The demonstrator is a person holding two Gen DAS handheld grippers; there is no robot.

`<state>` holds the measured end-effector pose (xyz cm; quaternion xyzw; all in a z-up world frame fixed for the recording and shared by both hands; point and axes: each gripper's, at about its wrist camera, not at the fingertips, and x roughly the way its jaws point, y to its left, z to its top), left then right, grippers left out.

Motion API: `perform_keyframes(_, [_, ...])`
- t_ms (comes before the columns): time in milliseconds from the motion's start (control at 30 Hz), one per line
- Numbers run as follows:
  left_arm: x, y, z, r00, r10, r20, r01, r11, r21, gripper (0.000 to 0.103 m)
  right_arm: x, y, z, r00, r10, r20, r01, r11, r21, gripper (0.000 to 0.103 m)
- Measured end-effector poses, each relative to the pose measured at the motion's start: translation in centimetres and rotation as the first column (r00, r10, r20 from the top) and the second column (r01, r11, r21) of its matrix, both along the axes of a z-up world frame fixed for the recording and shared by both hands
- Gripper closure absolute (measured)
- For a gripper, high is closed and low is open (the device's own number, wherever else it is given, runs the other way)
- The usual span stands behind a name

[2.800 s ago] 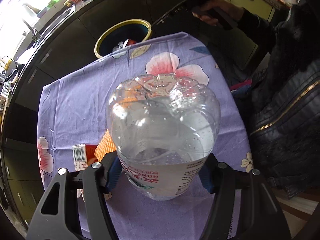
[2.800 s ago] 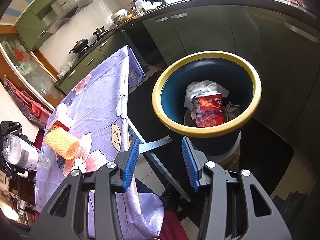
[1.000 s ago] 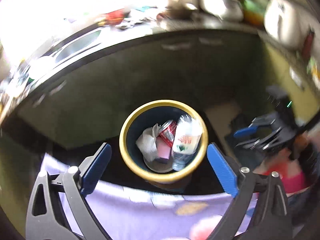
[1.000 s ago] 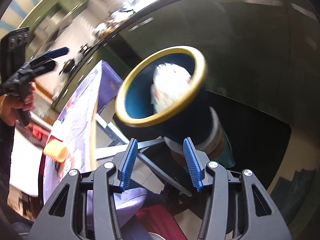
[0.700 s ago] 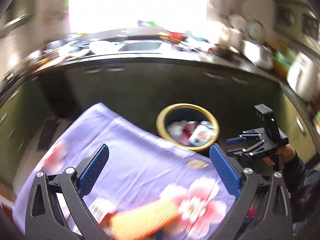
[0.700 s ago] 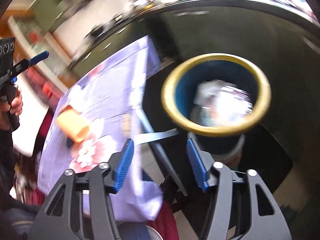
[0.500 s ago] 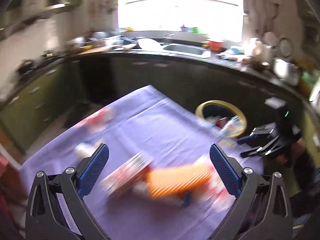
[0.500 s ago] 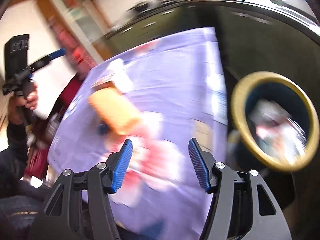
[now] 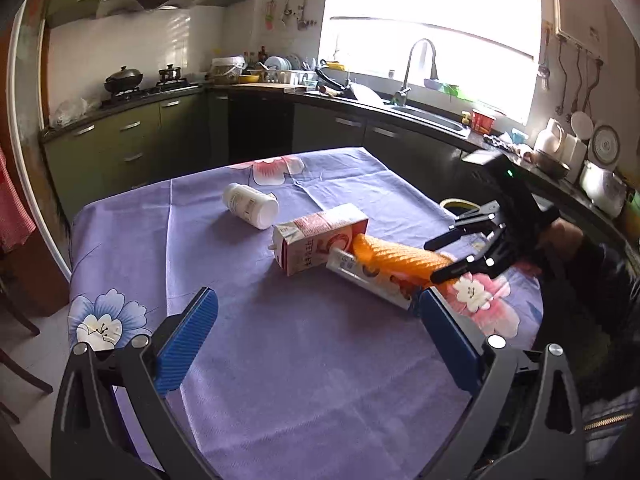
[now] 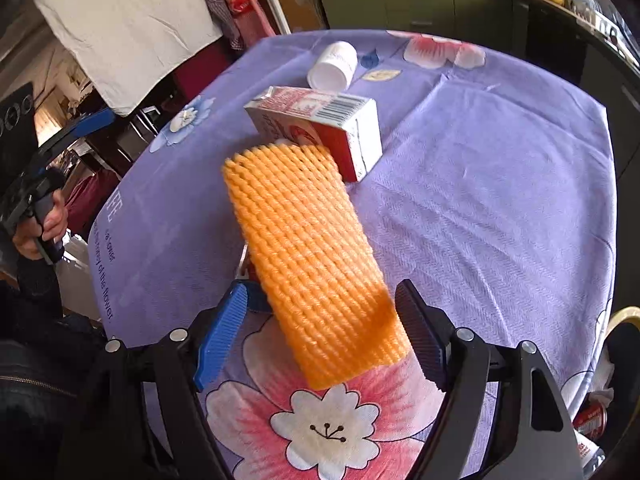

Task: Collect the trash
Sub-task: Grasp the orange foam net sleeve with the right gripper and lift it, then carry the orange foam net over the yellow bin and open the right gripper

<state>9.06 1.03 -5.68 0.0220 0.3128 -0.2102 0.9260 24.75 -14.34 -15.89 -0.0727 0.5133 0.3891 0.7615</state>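
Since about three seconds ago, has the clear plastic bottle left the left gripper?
Yes. The left gripper is open and empty over the purple tablecloth; the bottle shows only partly at the bin in the right wrist view.

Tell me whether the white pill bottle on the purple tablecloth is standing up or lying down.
Lying down. The white pill bottle rests on its side on the purple tablecloth, its round end facing the milk carton beside it.

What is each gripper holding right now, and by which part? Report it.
Nothing is held. The left gripper is open over bare tablecloth. The right gripper has just been opening; its pads flank the near end of the orange foam net sleeve without pressing it.
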Motion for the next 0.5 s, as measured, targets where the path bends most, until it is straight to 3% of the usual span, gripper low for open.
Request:
perform_keyframes(167, [1.3, -0.3, -1.4, 0.999, -0.047, -0.018, 0.047, 0.999, -0.004, 0.007, 0.1, -0.9, -0.2, 0.997, -0.069, -0.019, 0.069, 0.997, 0.026, 0.085])
perform_keyframes(300, [2.7, -0.3, -2.4, 0.995, -0.087, -0.043, 0.085, 0.995, -0.051, 0.007, -0.6, -0.8, 1.0, 0.993, -0.114, 0.015, 0.113, 0.992, 0.050, 0.089])
perform_keyframes(500, [4.4, -0.9, -3.5, 0.979, -0.185, -0.085, 0.181, 0.982, -0.048, 0.007, -2.3, -1.8, 4.0, 0.970, -0.241, 0.033, 0.234, 0.962, 0.142, 0.089])
